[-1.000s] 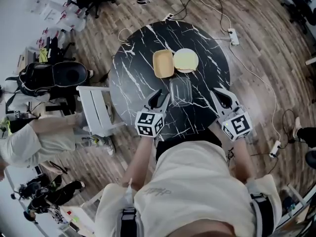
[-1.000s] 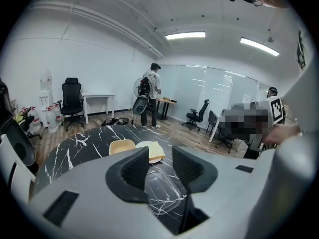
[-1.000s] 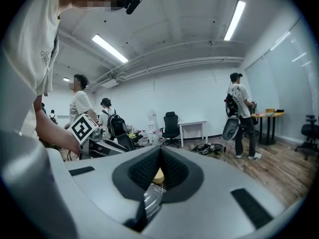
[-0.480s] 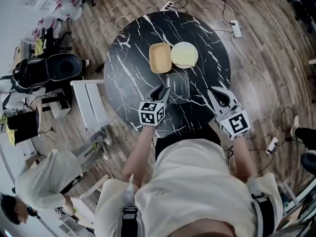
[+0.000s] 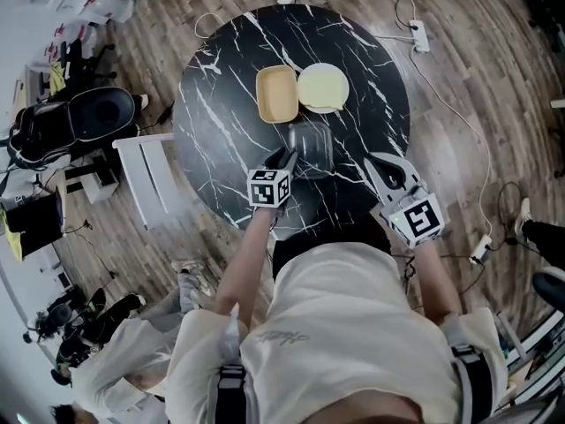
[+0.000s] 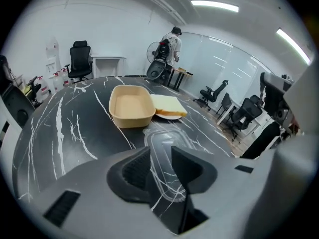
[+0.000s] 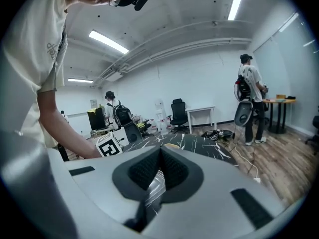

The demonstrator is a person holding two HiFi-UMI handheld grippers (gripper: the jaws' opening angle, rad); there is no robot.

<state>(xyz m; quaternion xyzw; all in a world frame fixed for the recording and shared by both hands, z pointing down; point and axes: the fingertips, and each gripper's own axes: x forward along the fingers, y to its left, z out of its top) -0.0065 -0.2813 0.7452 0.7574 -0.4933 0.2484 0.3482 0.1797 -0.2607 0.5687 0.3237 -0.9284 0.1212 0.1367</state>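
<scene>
On a round black marble table (image 5: 221,78) stand a tan rectangular tray (image 5: 277,94) and a white plate with a pale slice (image 5: 322,87). A clear plastic container (image 5: 309,147) lies nearer to me. My left gripper (image 5: 284,158) is open and hovers at that container's near left edge. In the left gripper view, the clear container (image 6: 160,143) shows through the gap of the left gripper (image 6: 160,159), with the tray (image 6: 130,106) and plate (image 6: 168,106) beyond. My right gripper (image 5: 378,164) is shut and empty, right of the container. The right gripper (image 7: 160,156) points level across the room.
A white chair (image 5: 141,179) stands against the table's left side, with a black backpack (image 5: 79,122) beyond it. Cables and a power strip (image 5: 419,35) lie on the wooden floor at the right. A person (image 7: 249,103) stands far off by a desk.
My left gripper has gone forward and tipped down, so the clear container now lies right under its jaws. The right gripper has hardly moved.
</scene>
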